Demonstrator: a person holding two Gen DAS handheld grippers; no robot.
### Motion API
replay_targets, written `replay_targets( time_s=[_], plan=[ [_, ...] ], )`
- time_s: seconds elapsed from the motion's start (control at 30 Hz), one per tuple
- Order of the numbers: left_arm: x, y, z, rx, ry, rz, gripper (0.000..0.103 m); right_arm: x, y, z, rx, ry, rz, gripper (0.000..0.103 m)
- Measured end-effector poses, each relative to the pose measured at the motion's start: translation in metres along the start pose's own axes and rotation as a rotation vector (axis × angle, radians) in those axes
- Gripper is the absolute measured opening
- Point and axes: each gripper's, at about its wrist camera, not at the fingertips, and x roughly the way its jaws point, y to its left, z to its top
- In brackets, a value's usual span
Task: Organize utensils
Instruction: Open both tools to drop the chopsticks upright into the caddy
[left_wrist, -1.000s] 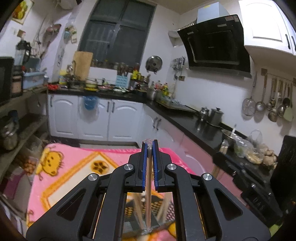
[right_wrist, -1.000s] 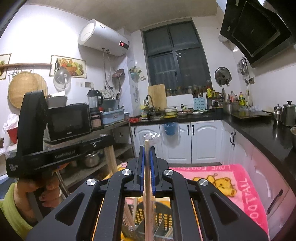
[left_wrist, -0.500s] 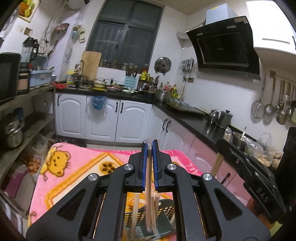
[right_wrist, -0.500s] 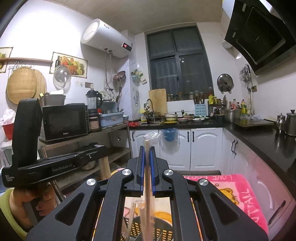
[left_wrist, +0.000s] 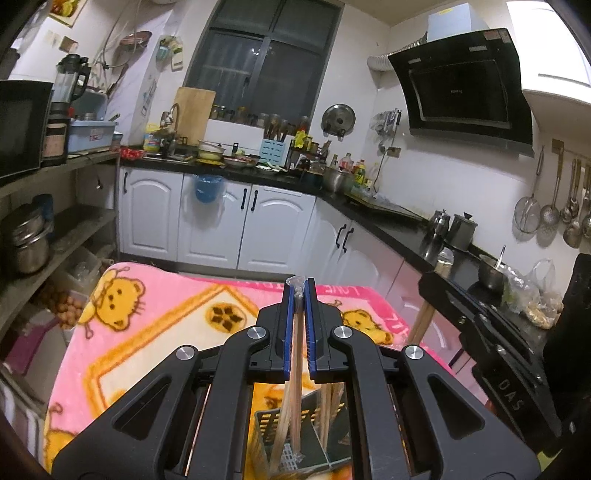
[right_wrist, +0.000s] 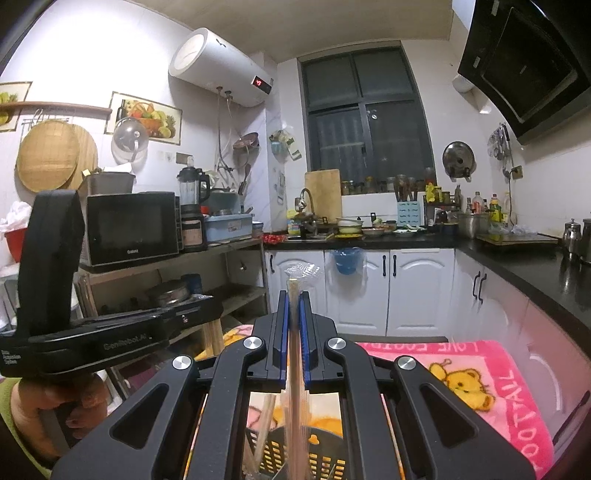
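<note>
Left gripper (left_wrist: 299, 291) is clamped on a wrapped chopstick pair (left_wrist: 295, 369), upright, its plastic tip poking out above the blue pads (left_wrist: 289, 332). Its lower end runs down into the holder (left_wrist: 266, 424) at 6 o'clock of the left view. Right gripper (right_wrist: 294, 299) is likewise clenched on its own chopsticks (right_wrist: 294, 387), clear wrapper (right_wrist: 301, 271) sticking up at 12 o'clock of the fingertips, the shaft dropping toward the basket (right_wrist: 317, 454) at 6 o'clock. More sticks (right_wrist: 264, 417) already lean in the basket at about 7 o'clock. Whether either held pair touches the bottom is hidden by the gripper bodies.

The holder sits on a pink blanket (left_wrist: 147, 332). In the left view the other gripper's body is at 3 o'clock; in the right view it is at 9 o'clock, with the hand (right_wrist: 55, 398) under it.

Handling, as a guess: the chopsticks are light, stiff and thin. The plastic sleeve is slick, so the sticks may slip or twist between the pads. Gripping high near the top, as now, lets the long end swing. A mid-shaft grip would steer better. Release only once the tips are inside a slot.
</note>
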Motion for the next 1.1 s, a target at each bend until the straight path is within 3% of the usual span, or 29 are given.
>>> replay_targets(
  time_s=[0.33,0.47,0.83,0.9,0.97,1.1],
  plan=[
    [0.012,-0.003,-0.026,0.035,0.03,0.015,0.003,0.006,-0.007,-0.019,0.023,0.044,-0.018,0.007],
    [0.015,-0.003,-0.033,0.041,0.053,0.015,0.003,0.004,-0.009,-0.026,0.041,0.068,-0.023,0.017],
    [0.012,0.0,-0.055,0.042,0.101,0.028,0.003,-0.019,-0.012,-0.045,0.069,0.14,-0.053,0.03],
    [0.009,0.001,-0.056,0.04,0.104,0.03,0.005,-0.022,-0.012,-0.048,0.07,0.166,-0.061,0.032],
    [0.005,0.003,-0.057,0.04,0.106,0.034,0.015,-0.026,-0.012,-0.051,0.074,0.207,-0.072,0.033],
    [-0.003,0.008,-0.061,0.031,0.11,0.035,0.023,-0.034,-0.011,-0.059,0.085,0.254,-0.075,0.037]
  ],
)
